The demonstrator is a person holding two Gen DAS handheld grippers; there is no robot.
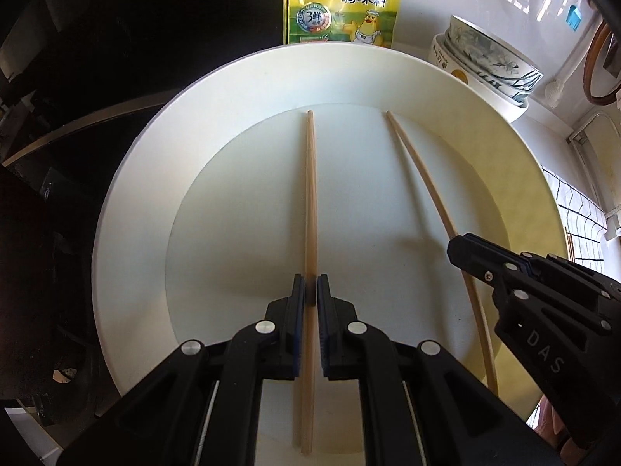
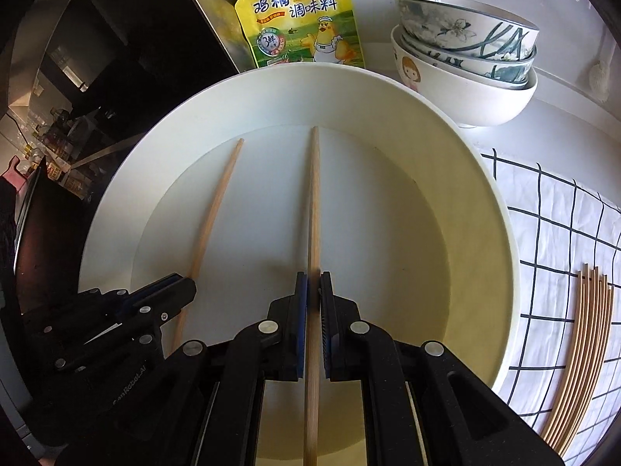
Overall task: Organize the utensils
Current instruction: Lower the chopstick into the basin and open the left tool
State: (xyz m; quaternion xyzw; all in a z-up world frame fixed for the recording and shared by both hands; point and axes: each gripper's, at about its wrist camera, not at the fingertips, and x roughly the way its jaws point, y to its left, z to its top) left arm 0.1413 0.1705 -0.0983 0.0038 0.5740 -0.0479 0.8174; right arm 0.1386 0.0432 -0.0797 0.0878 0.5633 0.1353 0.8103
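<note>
Plainly, the main risk is a slip: each gripper pinches one thin, smooth chopstick well back from its tip, so a long length sticks out in front, and any twist or bump against the rim of the white basin (image 2: pixel 500 209) could pivot a stick in the pads or knock it loose to clatter into the basin. The left gripper (image 1: pixel 310 291) is closed on the left chopstick (image 1: pixel 310 194), which runs straight ahead along its fingers over the basin floor. The right gripper (image 2: pixel 313 291) is likewise closed on the right chopstick (image 2: pixel 313 202), pointing the same way. Both grippers sit side by side, low over the near part of the basin and aimed forward toward the yellow seasoning pouch (image 2: pixel 302 23) and the stacked bowls (image 2: pixel 465 62) on the counter. A second hazard, in my judgement, is the two sticks crossing if the hands converge (their tips already lie fairly near each other). More chopsticks (image 2: pixel 582 349) lie bundled on the checked cloth (image 2: pixel 551 233) to the right of the basin, probably the sorted pile.
</note>
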